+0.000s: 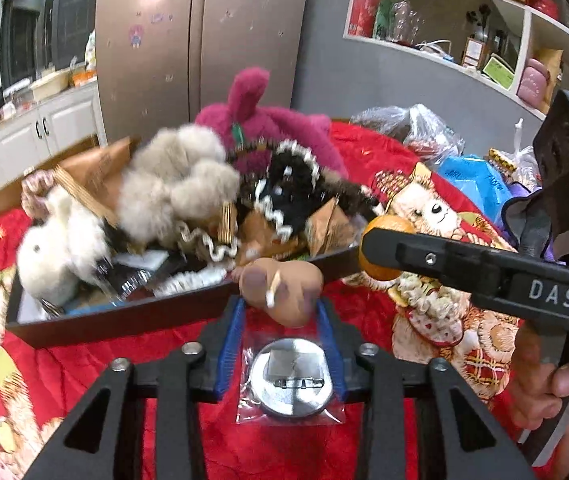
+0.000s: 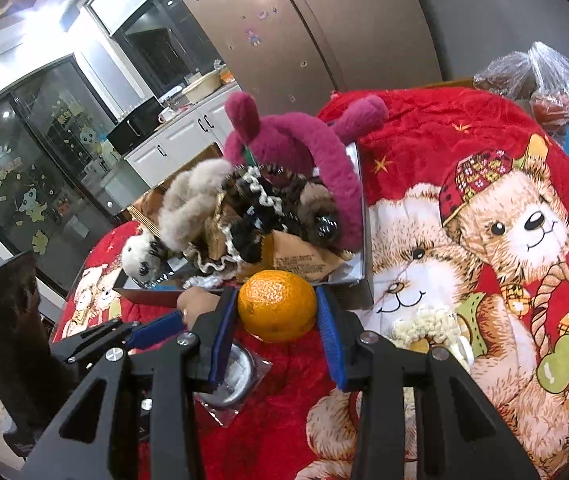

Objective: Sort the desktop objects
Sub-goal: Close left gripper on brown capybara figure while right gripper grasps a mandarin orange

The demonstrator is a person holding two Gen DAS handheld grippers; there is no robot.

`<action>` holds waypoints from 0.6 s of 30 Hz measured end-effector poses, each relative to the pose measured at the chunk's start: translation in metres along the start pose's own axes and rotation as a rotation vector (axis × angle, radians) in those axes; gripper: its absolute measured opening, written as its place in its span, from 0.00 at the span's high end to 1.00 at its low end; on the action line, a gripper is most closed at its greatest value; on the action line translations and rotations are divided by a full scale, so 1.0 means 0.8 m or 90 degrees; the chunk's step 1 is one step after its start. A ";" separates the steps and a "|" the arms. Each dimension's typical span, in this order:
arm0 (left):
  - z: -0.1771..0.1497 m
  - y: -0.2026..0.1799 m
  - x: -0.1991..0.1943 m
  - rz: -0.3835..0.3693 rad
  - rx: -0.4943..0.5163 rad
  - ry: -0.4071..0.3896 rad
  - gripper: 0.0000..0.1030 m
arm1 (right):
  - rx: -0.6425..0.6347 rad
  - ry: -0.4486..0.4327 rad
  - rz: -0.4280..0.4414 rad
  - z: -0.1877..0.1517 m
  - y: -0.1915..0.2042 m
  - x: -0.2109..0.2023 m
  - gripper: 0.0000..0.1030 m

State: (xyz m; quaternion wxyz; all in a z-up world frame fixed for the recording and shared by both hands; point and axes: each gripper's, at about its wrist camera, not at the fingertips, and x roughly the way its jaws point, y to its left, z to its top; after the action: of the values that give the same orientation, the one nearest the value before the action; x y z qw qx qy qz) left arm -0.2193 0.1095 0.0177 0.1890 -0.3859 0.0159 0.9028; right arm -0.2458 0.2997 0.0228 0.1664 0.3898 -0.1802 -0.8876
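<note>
In the left wrist view my left gripper (image 1: 279, 304) is shut on a brown soft lump (image 1: 284, 284) with a small white stick on it, held above the red cloth. A round metal badge in a clear bag (image 1: 290, 376) lies on the cloth under the fingers. In the right wrist view my right gripper (image 2: 277, 308) is shut on an orange (image 2: 276, 306), its blue pads pressing both sides. The orange (image 1: 382, 224) and the right gripper (image 1: 380, 248) also show at the right of the left view. The left gripper (image 2: 182, 316) with the brown lump (image 2: 198, 302) appears at the left of the right view.
A dark box (image 1: 124, 320) just beyond both grippers is heaped with plush toys, furry hair bands and a magenta plush (image 2: 284, 140). Plastic bags (image 1: 424, 132) sit at the far right of the red bear-print cloth (image 2: 484, 240). A person's hand (image 1: 556, 380) holds the right gripper.
</note>
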 end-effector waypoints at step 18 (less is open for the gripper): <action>-0.018 0.015 0.037 -0.044 -0.039 0.041 0.81 | -0.016 0.020 0.007 -0.003 0.014 0.006 0.61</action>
State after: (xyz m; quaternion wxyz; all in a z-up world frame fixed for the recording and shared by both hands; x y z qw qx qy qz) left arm -0.2322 0.1058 -0.0148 0.2077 -0.4210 -0.0190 0.8827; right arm -0.2452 0.2872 0.0233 0.1789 0.4010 -0.1687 -0.8825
